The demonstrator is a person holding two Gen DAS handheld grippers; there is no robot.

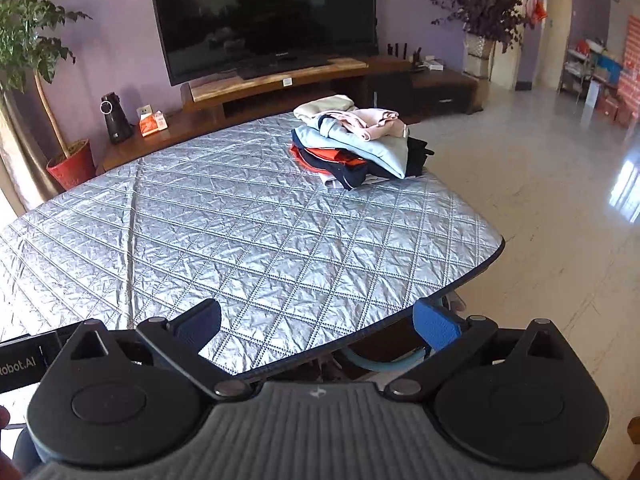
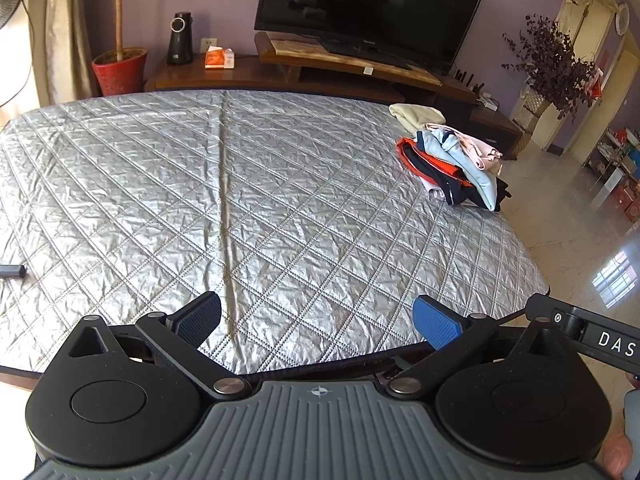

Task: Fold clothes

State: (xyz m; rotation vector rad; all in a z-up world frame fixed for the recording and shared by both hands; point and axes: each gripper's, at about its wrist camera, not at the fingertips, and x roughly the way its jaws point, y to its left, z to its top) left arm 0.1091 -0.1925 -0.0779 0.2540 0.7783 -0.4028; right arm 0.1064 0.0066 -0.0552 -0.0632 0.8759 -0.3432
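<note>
Both ribbed-pad grippers, left [image 1: 320,322] and right [image 2: 320,320], gape empty over quilted silver cover [image 1: 224,216]; rumpled clothes pile [image 1: 356,140] beyond.

Home living room. Large flat-screen TV [image 1: 264,16] on a low wooden TV stand [image 1: 320,80] against a purple wall [image 1: 120,20]; potted tree in a red pot [image 2: 119,72] by a curtain; dried purple plant [image 2: 552,60] in a woven basket; tissue box [image 2: 218,58] and dark speaker-like device [image 2: 180,38] on the stand; glossy tiled floor [image 1: 540,160]; cluttered storage rack [image 1: 588,68] near a doorway; tabletop [image 2: 160,180] with silver quilted cover.
</note>
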